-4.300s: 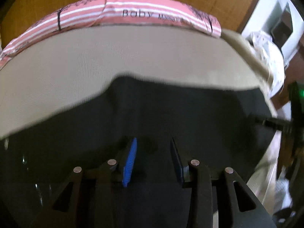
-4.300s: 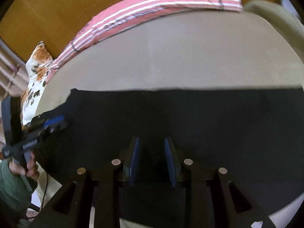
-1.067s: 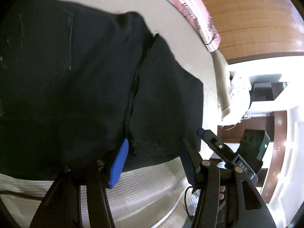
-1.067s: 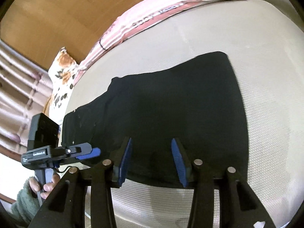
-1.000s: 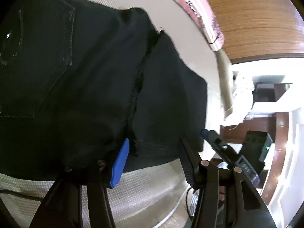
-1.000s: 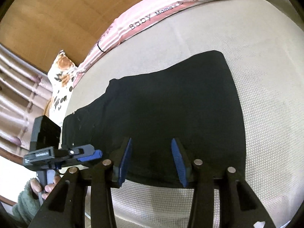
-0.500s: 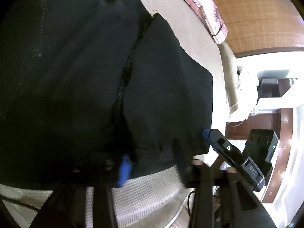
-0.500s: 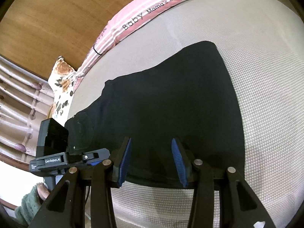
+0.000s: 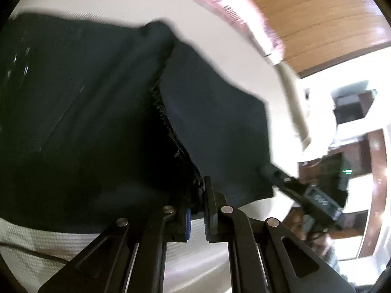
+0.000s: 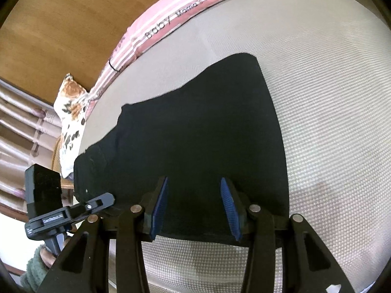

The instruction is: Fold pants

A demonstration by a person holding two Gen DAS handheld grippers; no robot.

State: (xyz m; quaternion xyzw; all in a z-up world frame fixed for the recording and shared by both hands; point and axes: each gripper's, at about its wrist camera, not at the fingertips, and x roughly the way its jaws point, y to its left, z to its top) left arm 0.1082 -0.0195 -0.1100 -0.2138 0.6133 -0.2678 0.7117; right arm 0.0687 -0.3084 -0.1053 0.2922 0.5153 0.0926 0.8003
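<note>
Black pants (image 10: 200,131) lie flat on a beige woven bed cover (image 10: 330,97), one part doubled over another. In the left wrist view the pants (image 9: 85,122) fill the left and middle, with a seam running down to my left gripper (image 9: 196,216), which is shut on the pants' near edge. It also shows at the pants' left end in the right wrist view (image 10: 73,210). My right gripper (image 10: 194,207) is open, its blue pads (image 10: 160,205) over the pants' near hem. The right gripper also shows in the left wrist view (image 9: 293,183) at the pants' right corner.
A pink striped cloth (image 10: 171,22) lies along the far side of the bed by a wooden headboard (image 10: 61,24). A floral pillow (image 10: 70,112) sits at the far left. The bed's near edge (image 10: 195,263) is just below my right gripper.
My left gripper has closed from open onto the pants' near edge at the seam. My right gripper stays open over the hem and has shifted only slightly.
</note>
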